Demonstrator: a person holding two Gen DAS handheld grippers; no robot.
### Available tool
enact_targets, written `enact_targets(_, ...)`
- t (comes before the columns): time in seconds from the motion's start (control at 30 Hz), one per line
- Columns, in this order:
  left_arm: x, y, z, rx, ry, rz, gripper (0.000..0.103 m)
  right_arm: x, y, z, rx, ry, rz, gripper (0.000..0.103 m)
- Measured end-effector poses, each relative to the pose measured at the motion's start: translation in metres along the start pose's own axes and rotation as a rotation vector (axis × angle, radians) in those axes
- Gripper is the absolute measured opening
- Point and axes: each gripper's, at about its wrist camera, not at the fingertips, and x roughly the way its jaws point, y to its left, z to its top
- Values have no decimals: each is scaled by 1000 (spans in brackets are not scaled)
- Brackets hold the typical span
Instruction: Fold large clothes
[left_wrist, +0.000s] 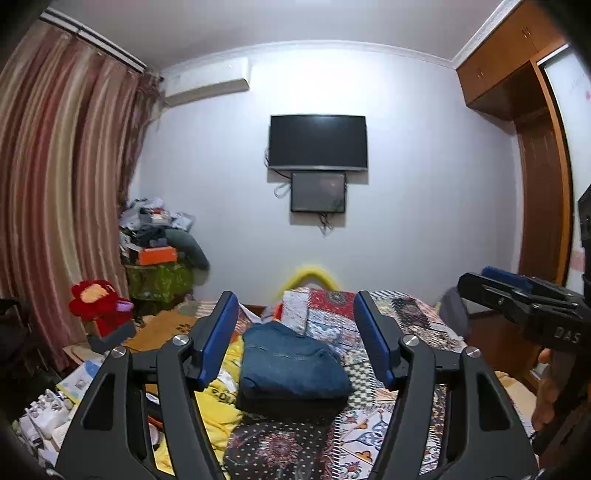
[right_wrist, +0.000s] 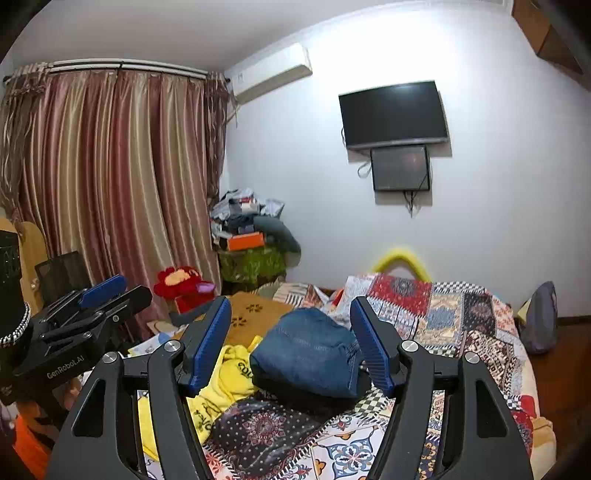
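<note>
A folded pair of blue jeans (left_wrist: 291, 365) lies in a compact stack on the patchwork bedspread (left_wrist: 373, 439); it also shows in the right wrist view (right_wrist: 310, 354). My left gripper (left_wrist: 295, 306) is open and empty, held above and just short of the jeans. My right gripper (right_wrist: 291, 312) is open and empty, also held just short of the jeans. Each gripper shows at the edge of the other's view: the right one (left_wrist: 517, 299) and the left one (right_wrist: 88, 306). A yellow garment (right_wrist: 229, 384) lies crumpled left of the jeans.
The bed (right_wrist: 461, 321) fills the foreground. A red plush toy (left_wrist: 98, 301) and a cluttered pile (left_wrist: 159, 240) stand by the curtain at the left. A TV (left_wrist: 317, 142) hangs on the far wall. A wooden wardrobe (left_wrist: 535, 147) stands at the right.
</note>
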Motion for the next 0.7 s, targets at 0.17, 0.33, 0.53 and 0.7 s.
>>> enact_targets(0.17, -4, 0, -7, -27, -17, 33, 98, -4, 4, -5, -21, -45, -68, 96)
enact_targets(0.33, -1, 2, -11, -30, -3, 57, 99, -3, 6, -6, -28, -47, -118, 103)
enact_targets(0.53, 1, 6, -15, -35, 17, 64, 99, -2, 3, -5, -19, -29, -128, 103)
enact_targets(0.7, 0, 4, -19, -36, 25, 65, 100, -6, 3, -9, -15, -25, -129, 103)
